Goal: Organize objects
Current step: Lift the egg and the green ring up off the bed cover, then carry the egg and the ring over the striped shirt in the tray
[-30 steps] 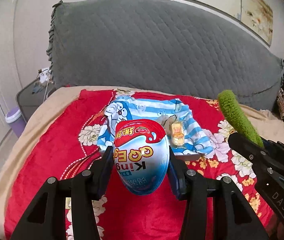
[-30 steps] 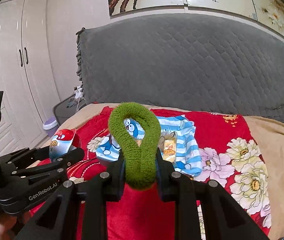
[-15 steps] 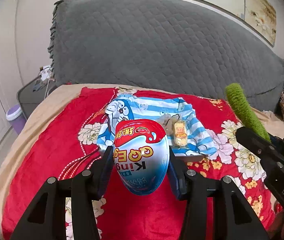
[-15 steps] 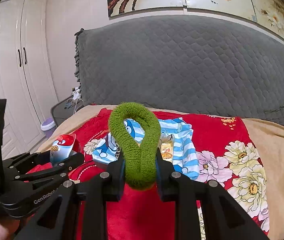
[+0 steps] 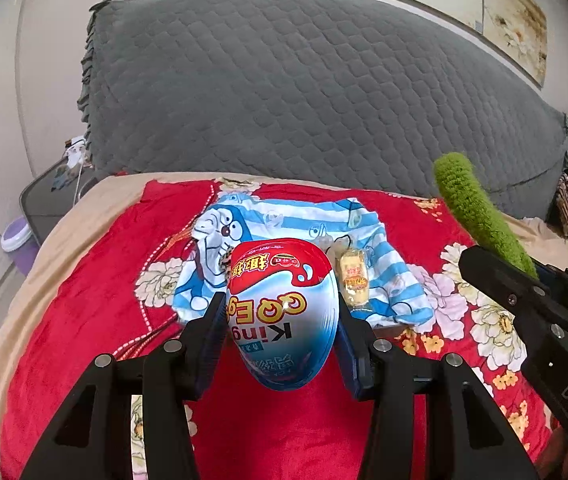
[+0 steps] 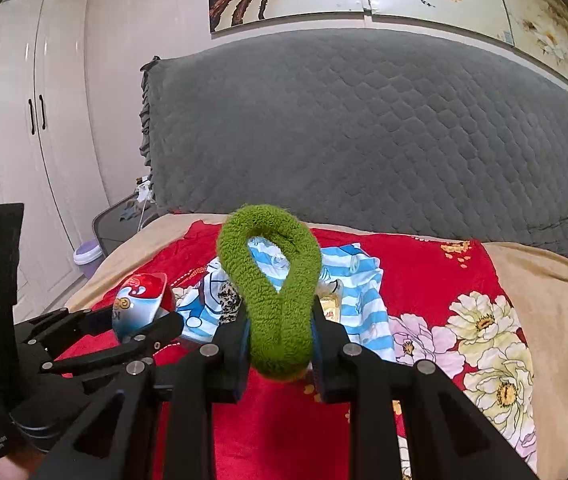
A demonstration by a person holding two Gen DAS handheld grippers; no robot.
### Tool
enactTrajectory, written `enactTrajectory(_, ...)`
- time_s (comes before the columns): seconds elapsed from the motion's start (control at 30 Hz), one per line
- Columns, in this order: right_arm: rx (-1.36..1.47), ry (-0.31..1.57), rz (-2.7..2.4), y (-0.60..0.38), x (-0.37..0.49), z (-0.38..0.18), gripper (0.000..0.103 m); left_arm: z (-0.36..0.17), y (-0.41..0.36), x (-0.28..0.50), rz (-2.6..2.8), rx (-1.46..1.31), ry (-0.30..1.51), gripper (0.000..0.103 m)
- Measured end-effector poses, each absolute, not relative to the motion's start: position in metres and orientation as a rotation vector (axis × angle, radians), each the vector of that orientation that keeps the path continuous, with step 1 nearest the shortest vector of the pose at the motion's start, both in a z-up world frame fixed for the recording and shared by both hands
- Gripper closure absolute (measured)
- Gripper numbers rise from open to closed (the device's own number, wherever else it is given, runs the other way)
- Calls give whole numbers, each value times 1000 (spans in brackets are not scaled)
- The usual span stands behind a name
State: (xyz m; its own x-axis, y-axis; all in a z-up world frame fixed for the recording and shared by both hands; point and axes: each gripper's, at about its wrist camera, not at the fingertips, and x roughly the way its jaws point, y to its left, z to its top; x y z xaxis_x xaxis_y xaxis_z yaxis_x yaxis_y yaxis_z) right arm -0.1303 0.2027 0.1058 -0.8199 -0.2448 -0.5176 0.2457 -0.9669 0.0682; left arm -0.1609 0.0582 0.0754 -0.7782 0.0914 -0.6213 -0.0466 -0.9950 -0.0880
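Carrying both loads above the bed (image 5: 84, 320), keep your left claw (image 5: 282, 344) clamped on the egg-shaped snack pack (image 5: 282, 312) and your right claw (image 6: 280, 344) clamped on the green fuzzy loop (image 6: 272, 280); approach the striped Doraemon cloth (image 5: 384, 280) level, clearing the small wrapped snack (image 5: 352, 280).

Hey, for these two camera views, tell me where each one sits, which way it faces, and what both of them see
Left wrist: sits on the left gripper, faces the grey headboard across the red blanket; its own fingers clamp the egg-shaped package; the right gripper's body shows at right.
Right wrist: sits on the right gripper, same heading; its fingers pinch the green scrunchie; the left gripper shows at left.
Shared: the blue striped cloth, headboard, blanket, both held items.
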Motion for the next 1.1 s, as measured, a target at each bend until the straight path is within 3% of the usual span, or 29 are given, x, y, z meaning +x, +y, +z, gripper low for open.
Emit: enactTrajectory(1.1, 793, -42, -2791, 204, -202, 94, 78, 52, 51, -249, 2883, -1059, -101, 52)
